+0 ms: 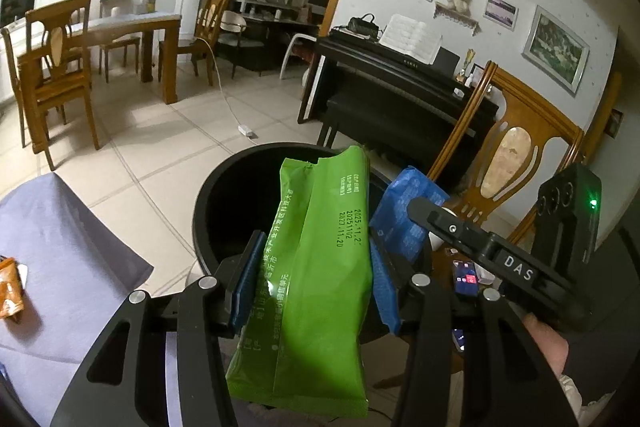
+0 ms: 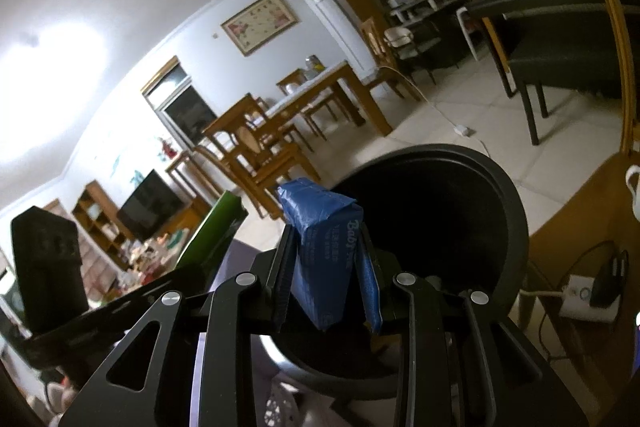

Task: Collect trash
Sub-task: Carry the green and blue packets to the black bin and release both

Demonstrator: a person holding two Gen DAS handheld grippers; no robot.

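My left gripper [image 1: 316,283] is shut on a green wrapper [image 1: 316,267] and holds it upright over the near rim of a round black bin [image 1: 224,195]. My right gripper [image 2: 326,275] is shut on a blue packet [image 2: 324,251] and holds it above the same bin [image 2: 480,211]. The blue packet [image 1: 408,215] and the right gripper's body also show in the left wrist view, just right of the green wrapper. The green wrapper's edge [image 2: 212,231] shows at the left of the right wrist view.
A table with a purple cloth [image 1: 72,247] lies to the left, with an orange wrapper [image 1: 10,287] on it. A wooden chair [image 1: 512,163] stands behind the bin on the right, a black piano [image 1: 400,83] beyond it. A power strip [image 2: 580,299] lies at the lower right.
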